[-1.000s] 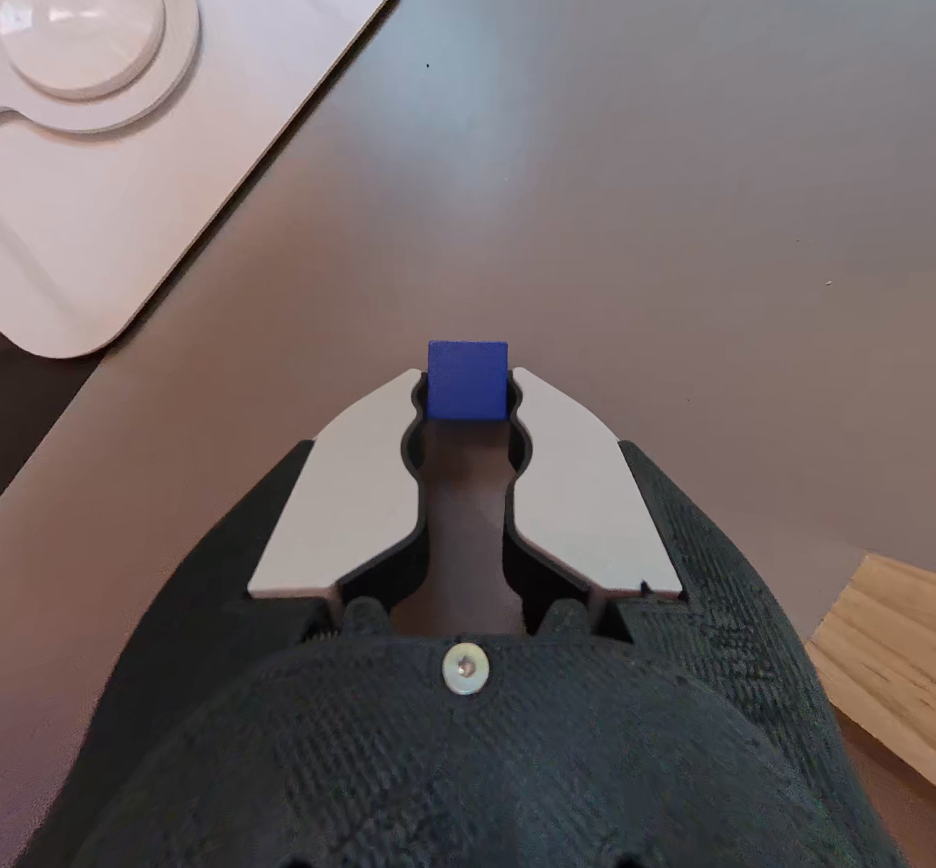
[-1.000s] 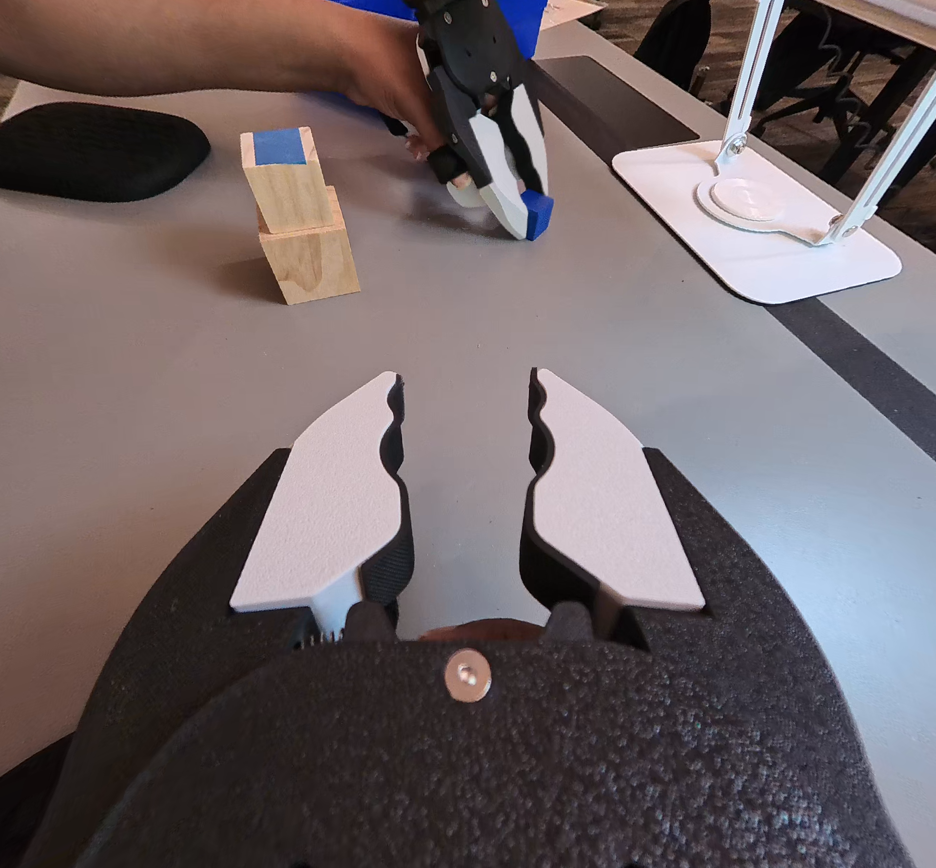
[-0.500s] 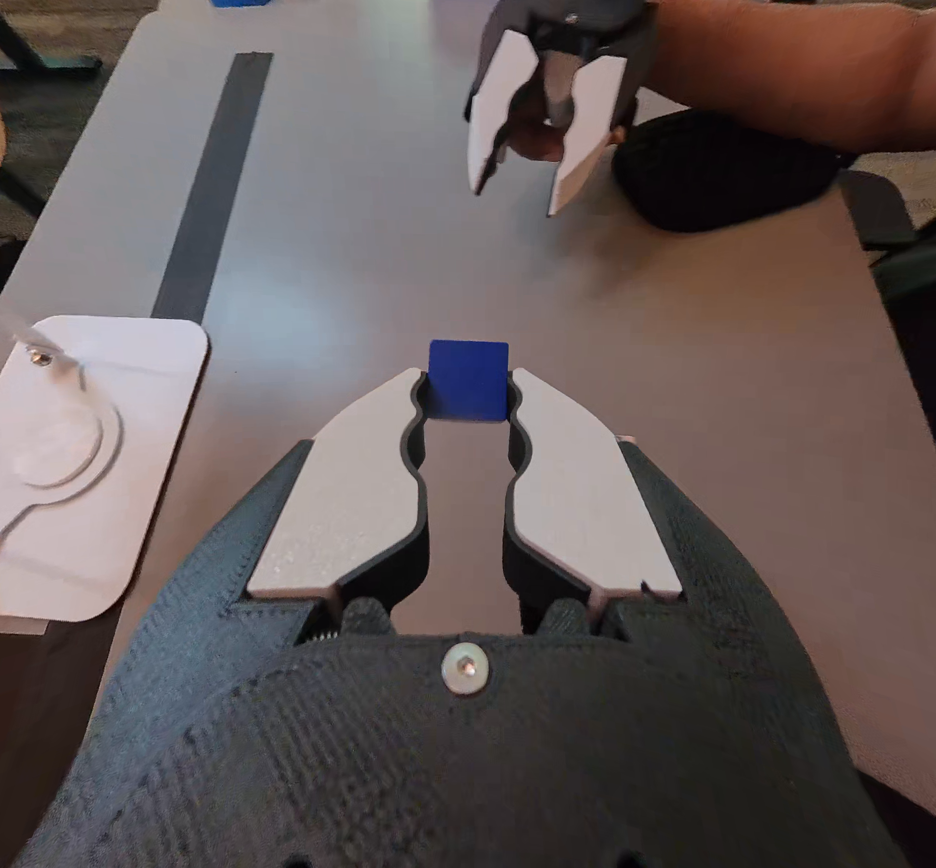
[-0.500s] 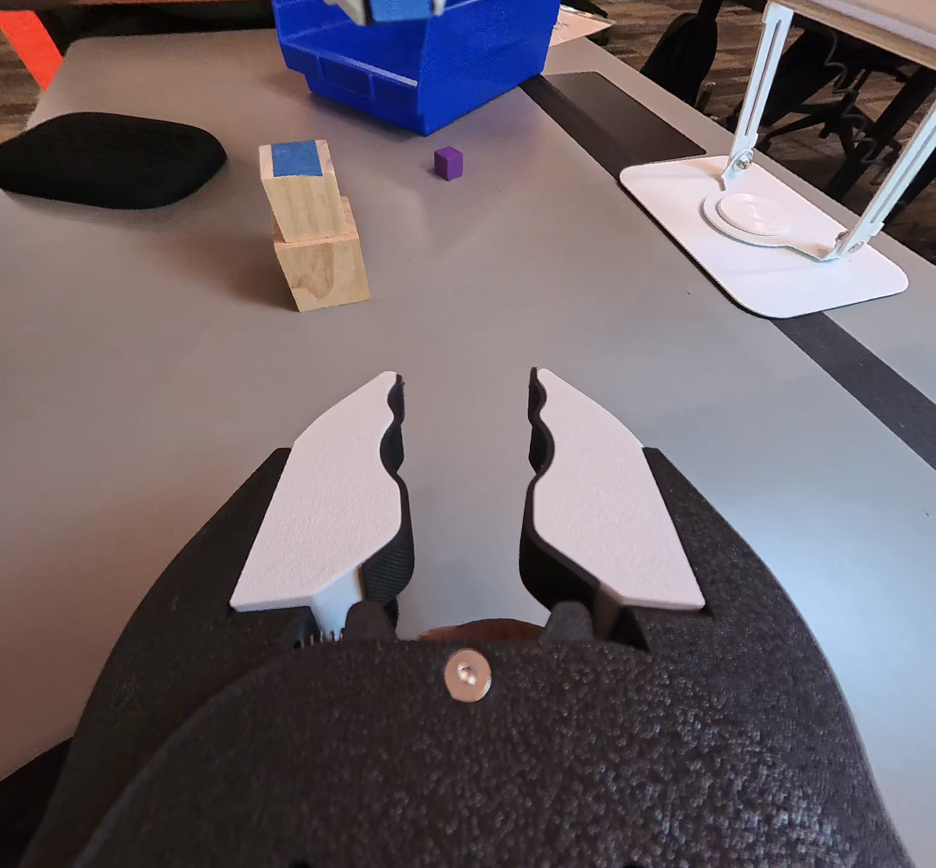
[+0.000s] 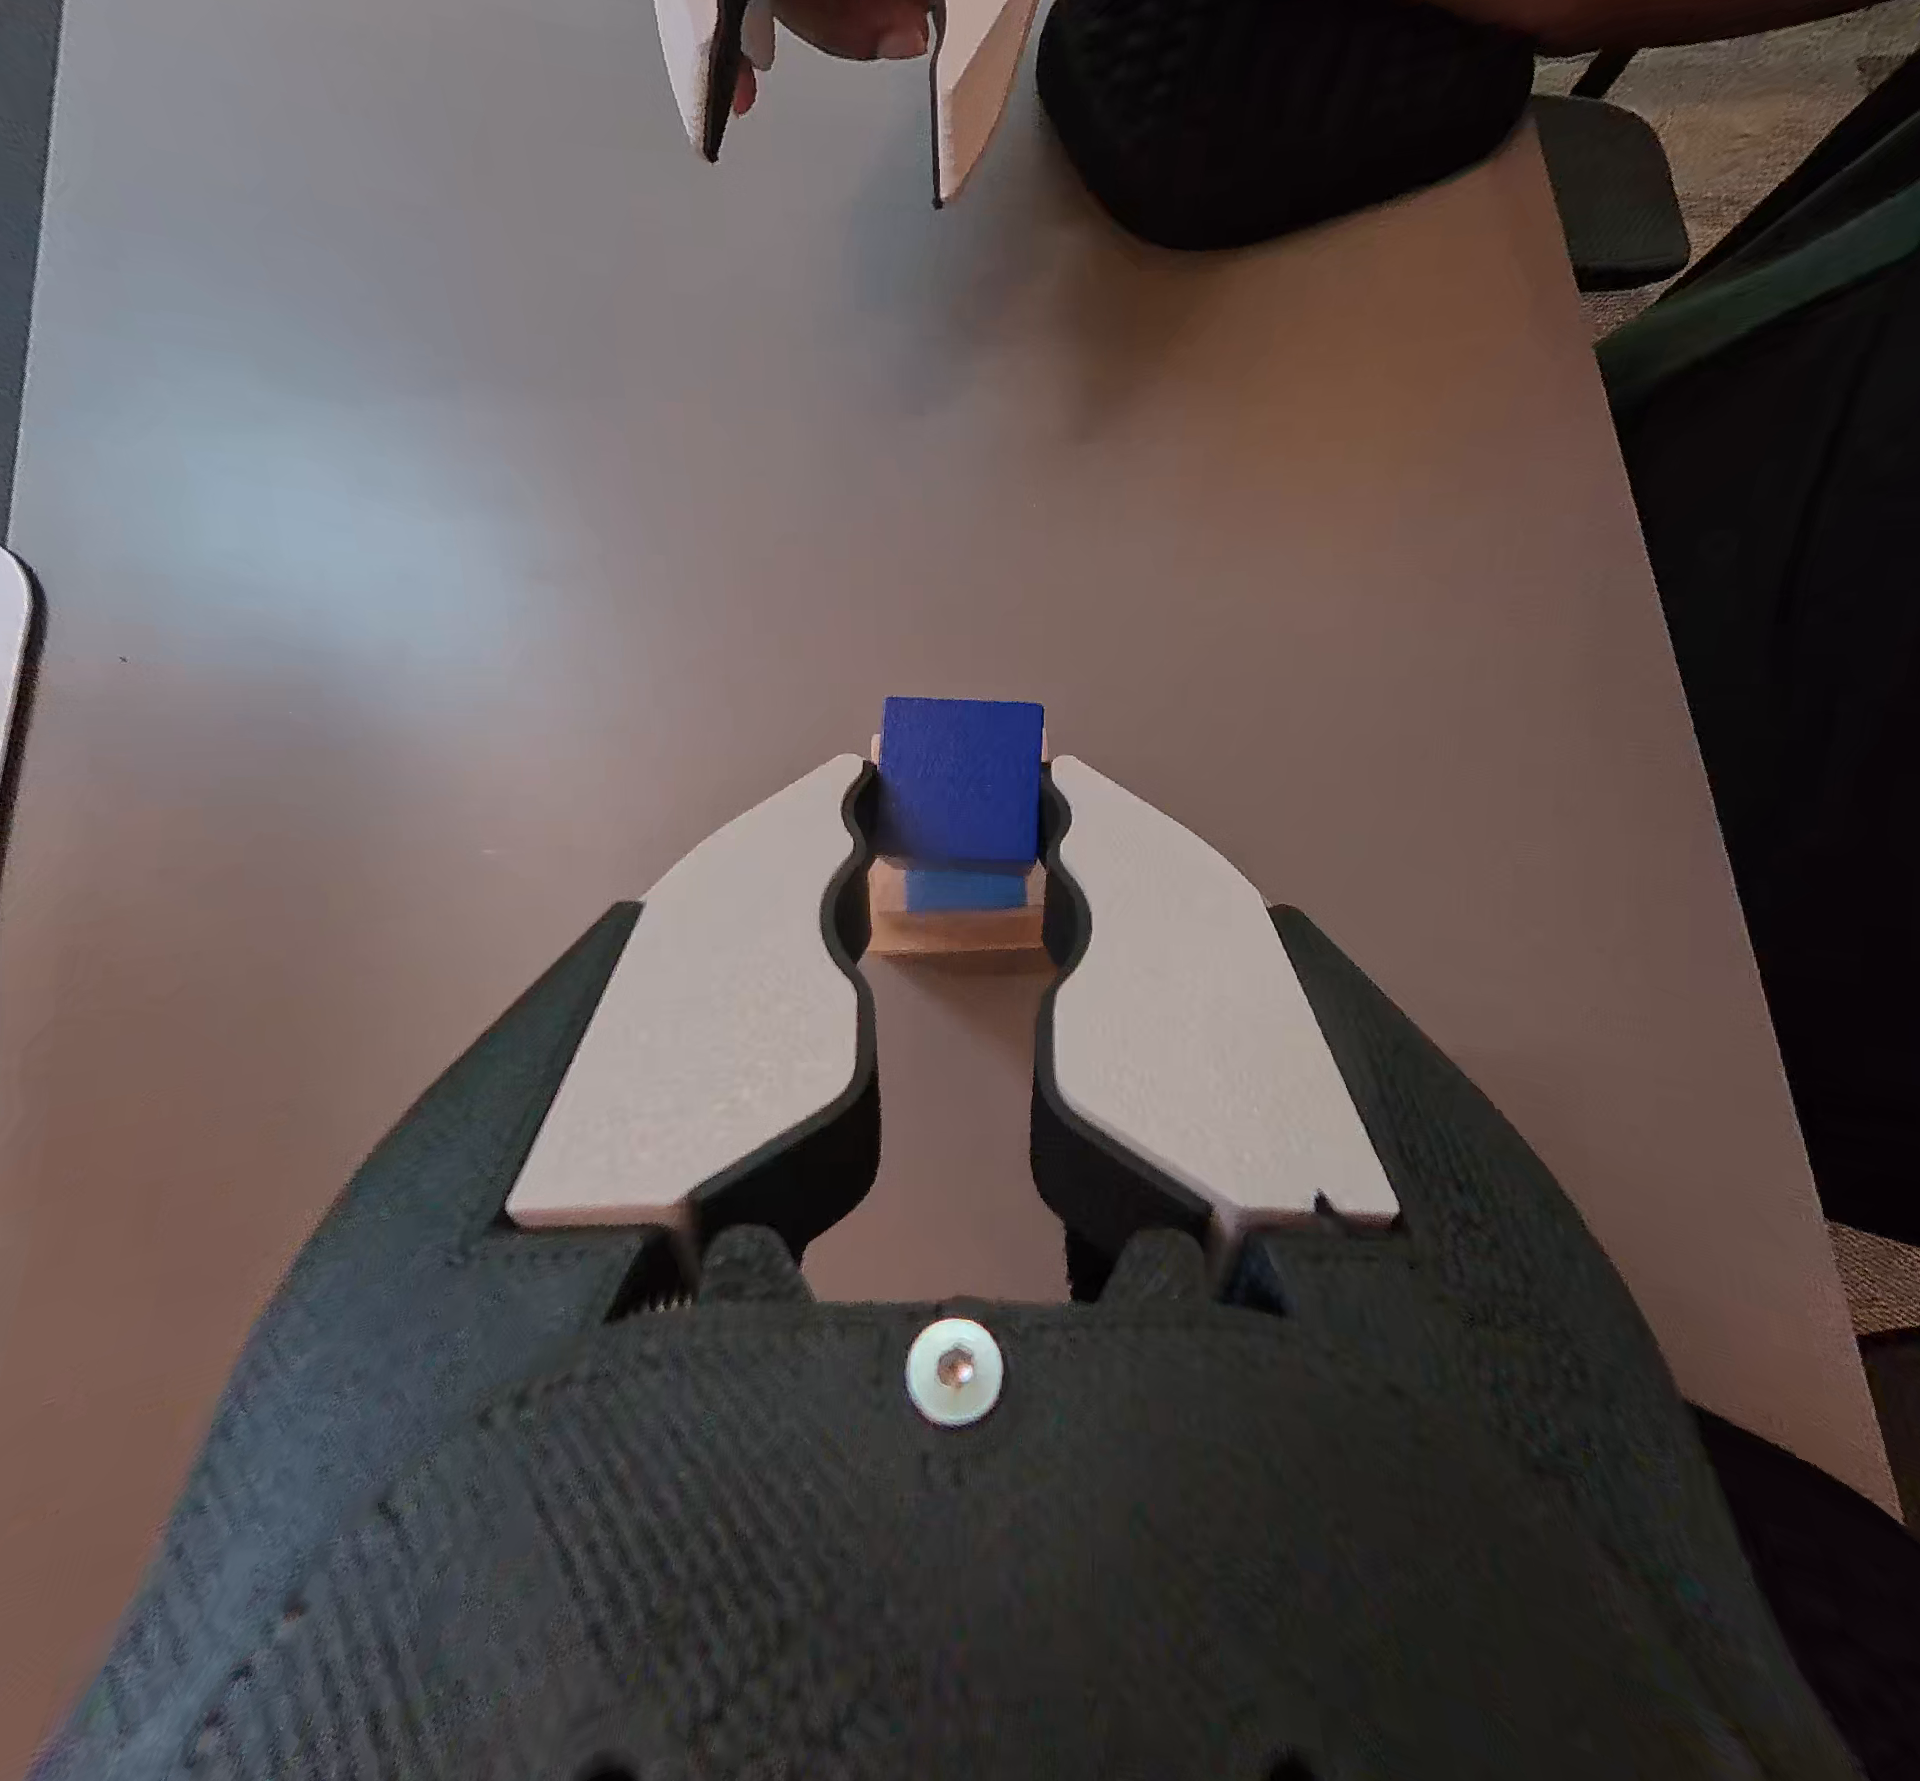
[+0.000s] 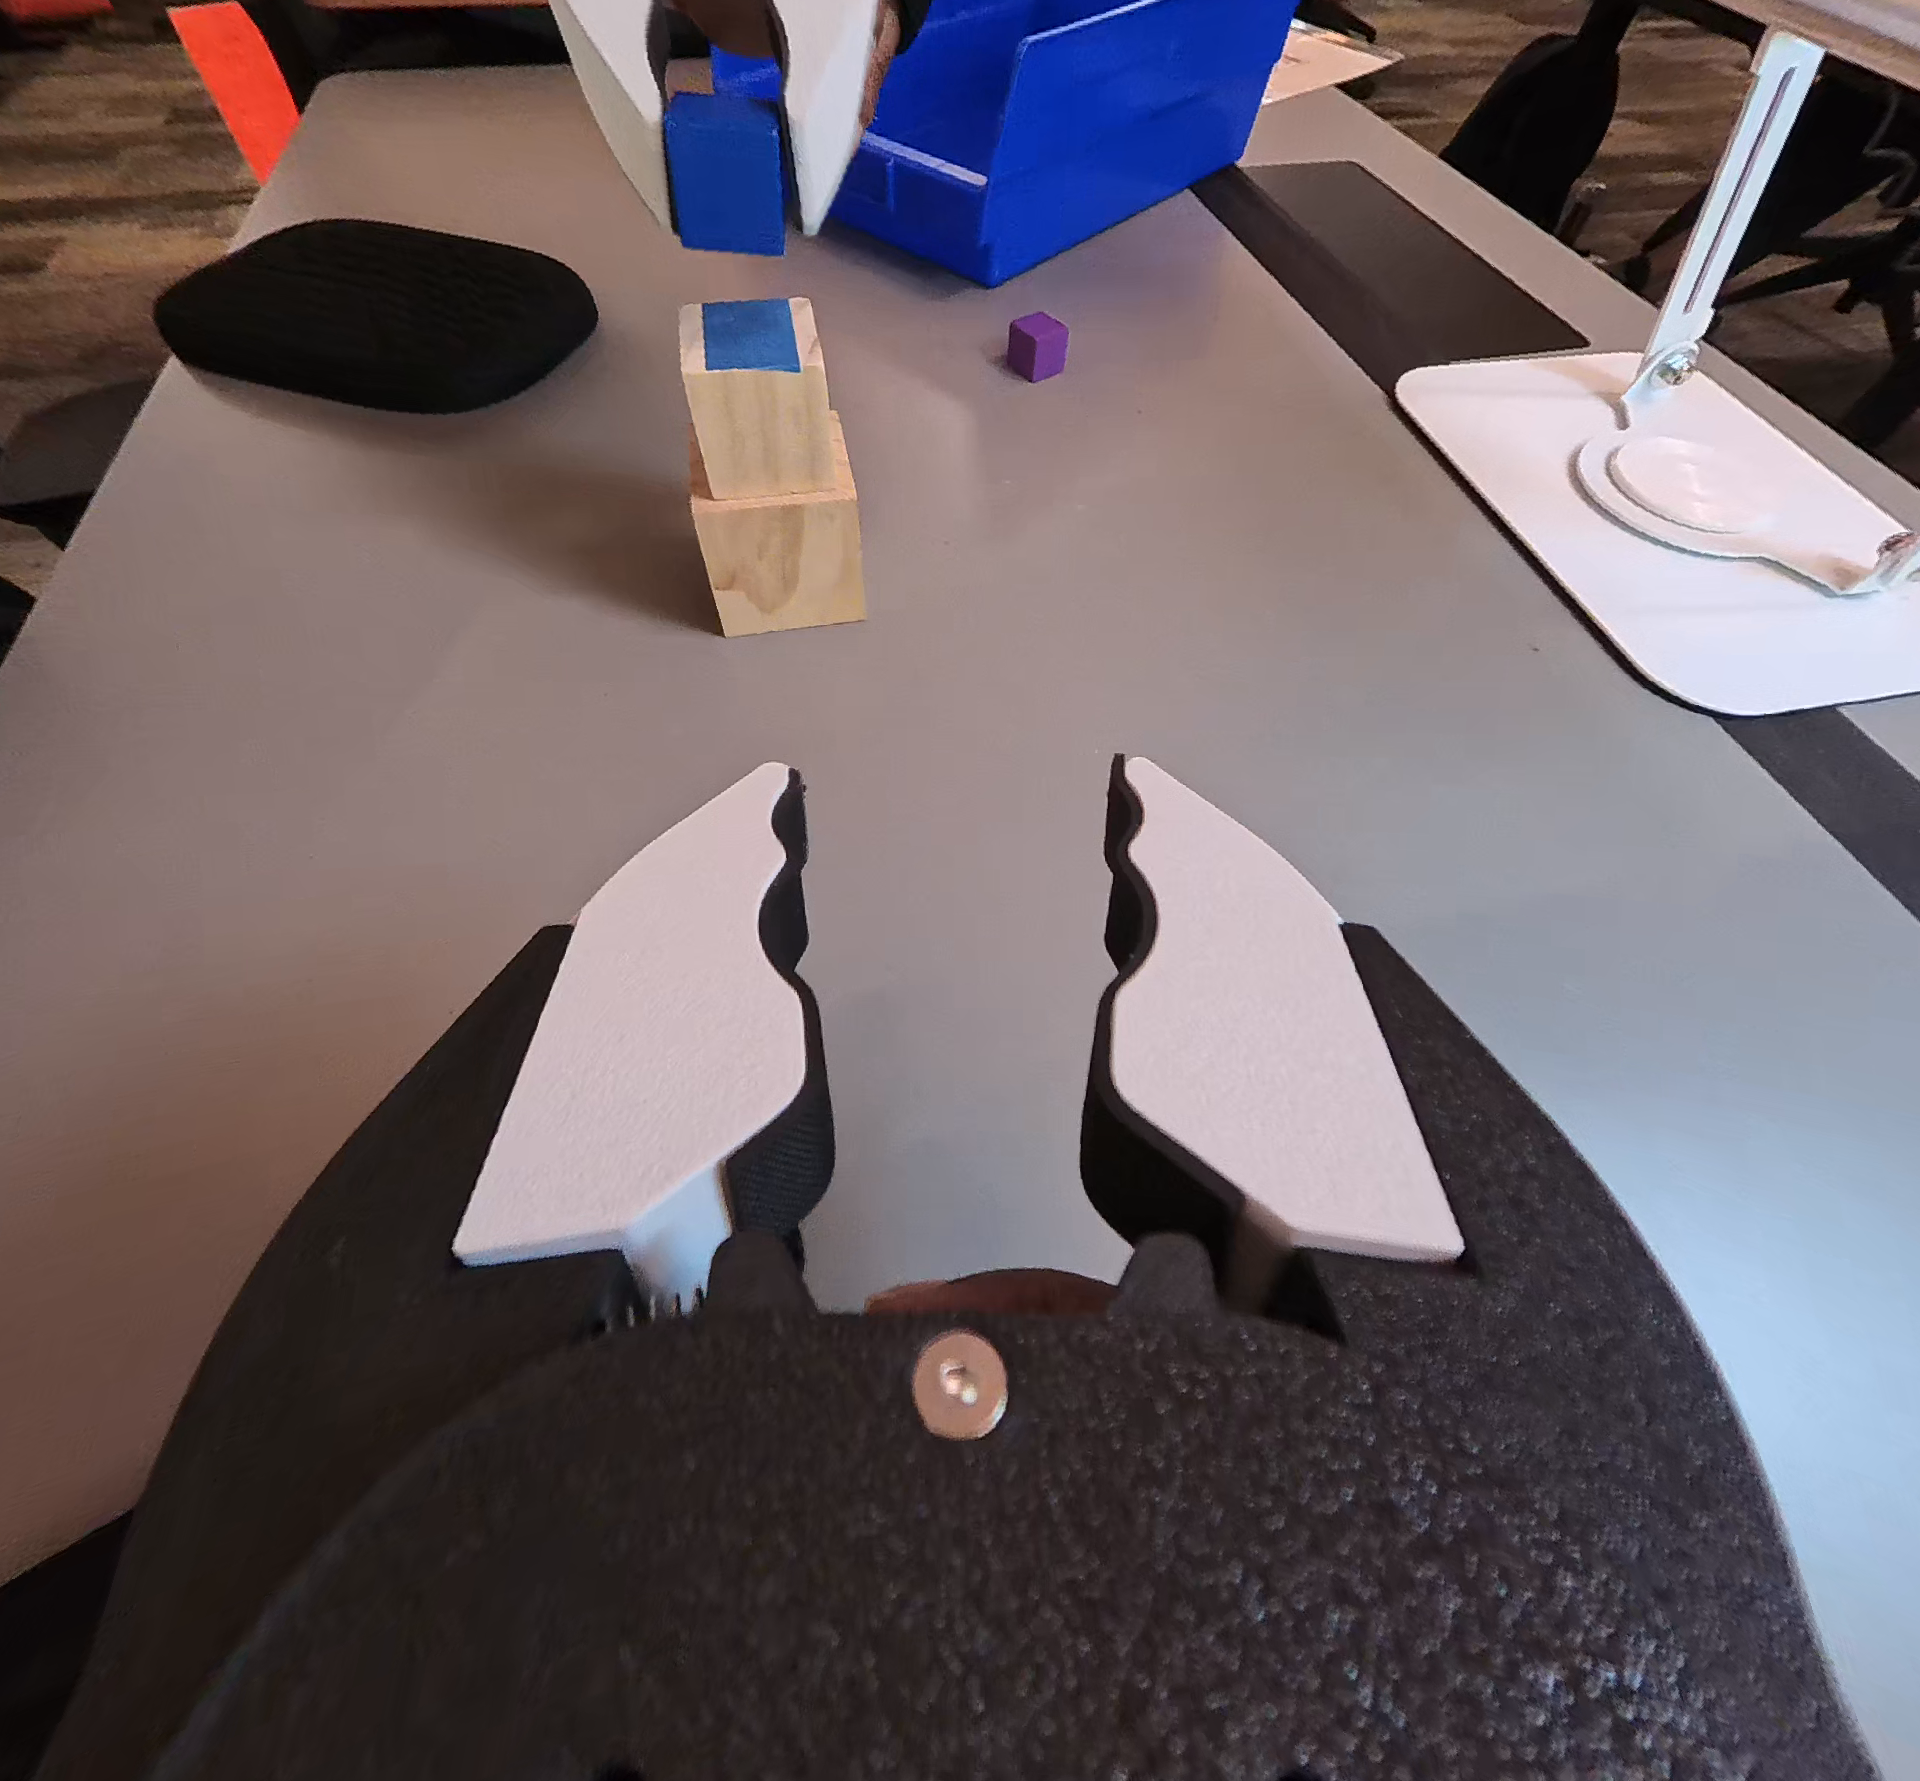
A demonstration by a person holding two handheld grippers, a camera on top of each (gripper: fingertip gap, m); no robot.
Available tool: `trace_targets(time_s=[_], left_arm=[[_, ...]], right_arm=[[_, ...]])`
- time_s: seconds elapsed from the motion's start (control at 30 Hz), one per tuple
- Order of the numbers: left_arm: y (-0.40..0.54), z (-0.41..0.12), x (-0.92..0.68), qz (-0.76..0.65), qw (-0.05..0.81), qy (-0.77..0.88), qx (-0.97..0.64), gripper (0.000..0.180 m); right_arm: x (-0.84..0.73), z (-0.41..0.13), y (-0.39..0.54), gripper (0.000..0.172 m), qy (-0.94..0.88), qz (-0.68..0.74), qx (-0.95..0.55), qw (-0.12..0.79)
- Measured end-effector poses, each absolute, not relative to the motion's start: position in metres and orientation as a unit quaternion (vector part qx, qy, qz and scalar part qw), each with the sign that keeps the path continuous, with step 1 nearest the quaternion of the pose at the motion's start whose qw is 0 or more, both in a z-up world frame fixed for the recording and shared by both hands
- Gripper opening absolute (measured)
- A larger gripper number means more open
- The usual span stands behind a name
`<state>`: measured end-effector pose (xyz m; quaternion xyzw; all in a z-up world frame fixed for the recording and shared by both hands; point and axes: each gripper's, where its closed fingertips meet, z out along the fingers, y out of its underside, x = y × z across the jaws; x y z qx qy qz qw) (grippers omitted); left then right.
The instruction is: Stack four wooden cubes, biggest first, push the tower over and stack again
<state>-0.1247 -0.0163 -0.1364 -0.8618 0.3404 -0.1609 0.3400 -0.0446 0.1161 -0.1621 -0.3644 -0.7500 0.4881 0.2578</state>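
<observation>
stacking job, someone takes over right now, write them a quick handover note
Left gripper: clamped on the blue cube, held in the air just above the stack.
Right gripper: open, nothing in it, low over the grey table.
Stack: medium wooden cube with blue tape on top sits on the big wooden cube, set slightly off-centre.
Small purple cube lies loose near the blue bin.
Done: two levels. Left: set blue, then purple, push over, restack.

A blue bin [image 6: 1091, 79], black cushion [image 6: 374, 313] and white stand base [image 6: 1662, 526] rest on the grey table [image 6: 1039, 671].
</observation>
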Motion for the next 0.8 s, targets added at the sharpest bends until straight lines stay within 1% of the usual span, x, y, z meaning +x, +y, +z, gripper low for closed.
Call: trace_targets(time_s=[0.3, 0.8], left_arm=[[-0.011, -0.152, -0.121, -0.152, 0.326, 0.339, -0.869, 0.029], [-0.013, -0.158, -0.122, -0.147, 0.33, 0.334, -0.871, 0.031]], right_arm=[[-0.046, -0.166, 0.119, 0.054, -0.75, 0.482, -0.372, 0.257], [-0.048, -0.168, 0.123, 0.052, -0.746, 0.481, -0.381, 0.26]])
